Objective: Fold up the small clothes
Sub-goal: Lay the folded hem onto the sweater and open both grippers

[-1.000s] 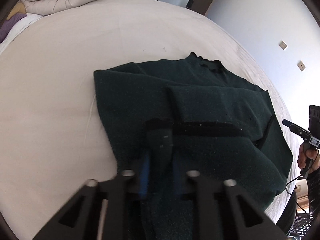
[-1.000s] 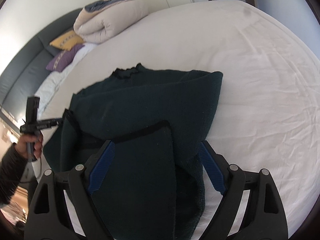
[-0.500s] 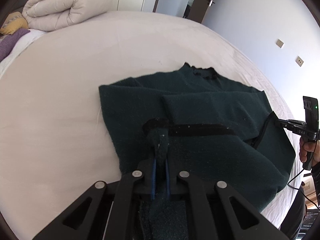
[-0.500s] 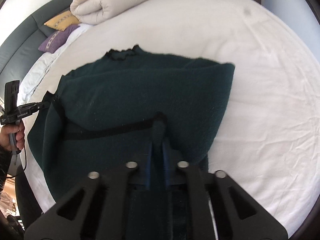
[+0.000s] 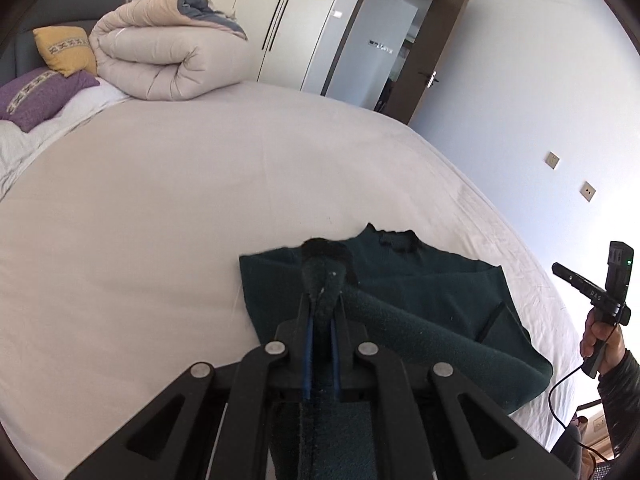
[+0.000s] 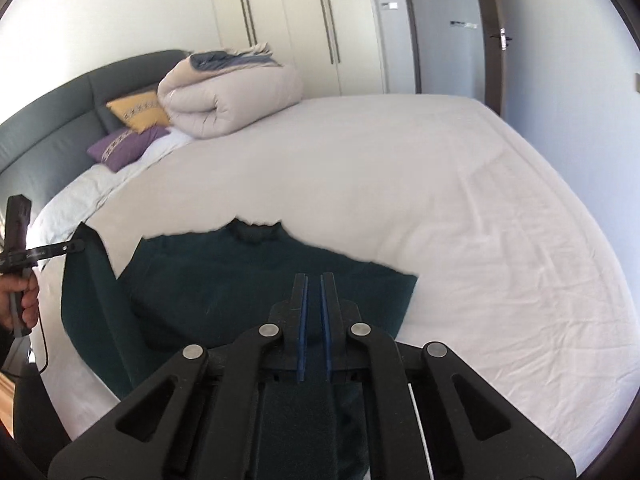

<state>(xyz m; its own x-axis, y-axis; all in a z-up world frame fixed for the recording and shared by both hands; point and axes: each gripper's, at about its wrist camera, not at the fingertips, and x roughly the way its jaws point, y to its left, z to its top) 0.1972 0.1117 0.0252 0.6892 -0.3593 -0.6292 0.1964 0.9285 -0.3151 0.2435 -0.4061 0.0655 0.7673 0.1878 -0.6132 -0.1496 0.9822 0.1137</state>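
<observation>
The bed (image 6: pixel 460 208) fills most of both views, its white sheet wrinkled toward my right. At its far end, against the grey headboard (image 6: pixel 60 120), a rolled beige duvet (image 5: pixel 160 64) sits beside a yellow cushion (image 5: pixel 66 50) and a purple cushion (image 5: pixel 38 96). Behind them stand white wardrobe doors (image 6: pixel 304 20) and an open brown door (image 5: pixel 424 60).

The dark green sweater (image 6: pixel 248 280) lies on the near part of the sheet, collar pointing away from me, its near hem raised off the bed at both corners. My left gripper (image 5: pixel 322 312) has its blue pads pressed together on a bunch of that hem, and the lifted fabric blocks part of the sweater's body behind it. My right gripper (image 6: pixel 313 292) is closed too, with a strip of green cloth running back between its fingers; near the tips a narrow slit shows, so I cannot tell how firmly they bite there.

My right hand (image 5: pixel 600 344) shows at the edge of the left view, with a thin black cable (image 5: pixel 560 392) hanging below it.
</observation>
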